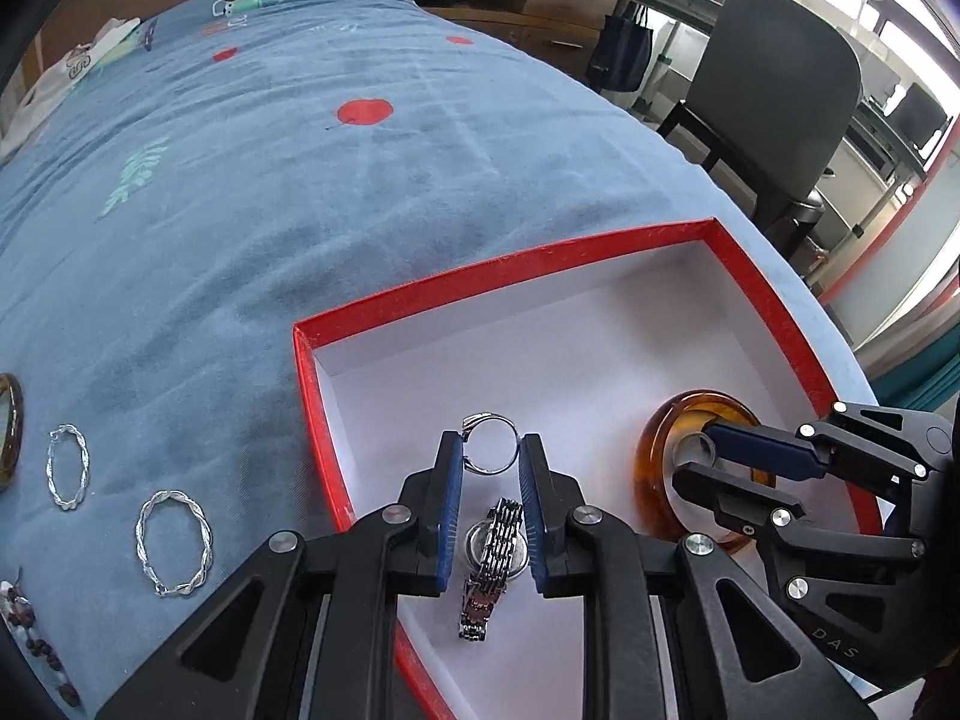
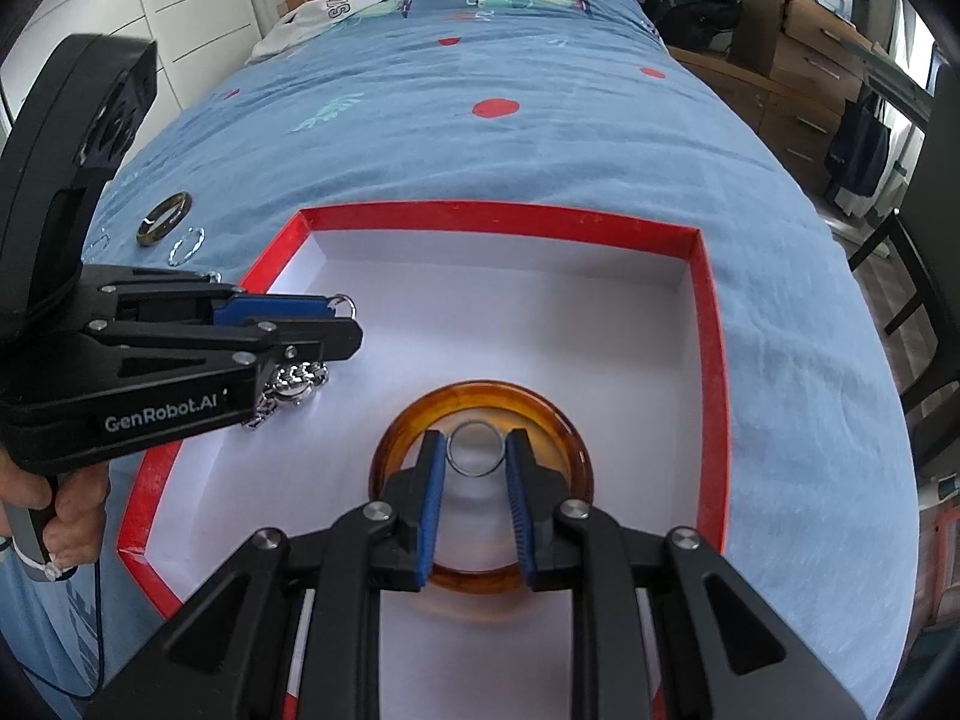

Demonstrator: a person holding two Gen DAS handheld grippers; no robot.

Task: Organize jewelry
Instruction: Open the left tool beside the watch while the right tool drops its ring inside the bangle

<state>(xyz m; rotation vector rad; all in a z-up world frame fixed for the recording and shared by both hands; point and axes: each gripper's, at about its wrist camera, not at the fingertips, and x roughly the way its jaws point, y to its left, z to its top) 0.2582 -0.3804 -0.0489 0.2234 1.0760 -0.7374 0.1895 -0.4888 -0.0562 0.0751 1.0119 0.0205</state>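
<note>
A red box (image 1: pixel 456 279) with a white inside lies on the blue bedspread; it also shows in the right wrist view (image 2: pixel 498 211). My left gripper (image 1: pixel 491 450) is shut on a silver ring (image 1: pixel 489 441) and holds it above a silver watch (image 1: pixel 493 558) in the box. My right gripper (image 2: pixel 475 450) is shut on a plain silver ring (image 2: pixel 475 449) and holds it over an amber bangle (image 2: pixel 480 402) in the box. The right gripper also shows in the left wrist view (image 1: pixel 699 450), over the bangle (image 1: pixel 660 480).
Two twisted silver hoops (image 1: pixel 174 543) (image 1: pixel 68 467), a brown bangle (image 1: pixel 9 426) and a bead string (image 1: pixel 36 642) lie on the bedspread (image 1: pixel 300 180) left of the box. A black chair (image 1: pixel 780 96) and wooden drawers (image 2: pixel 804 42) stand beside the bed.
</note>
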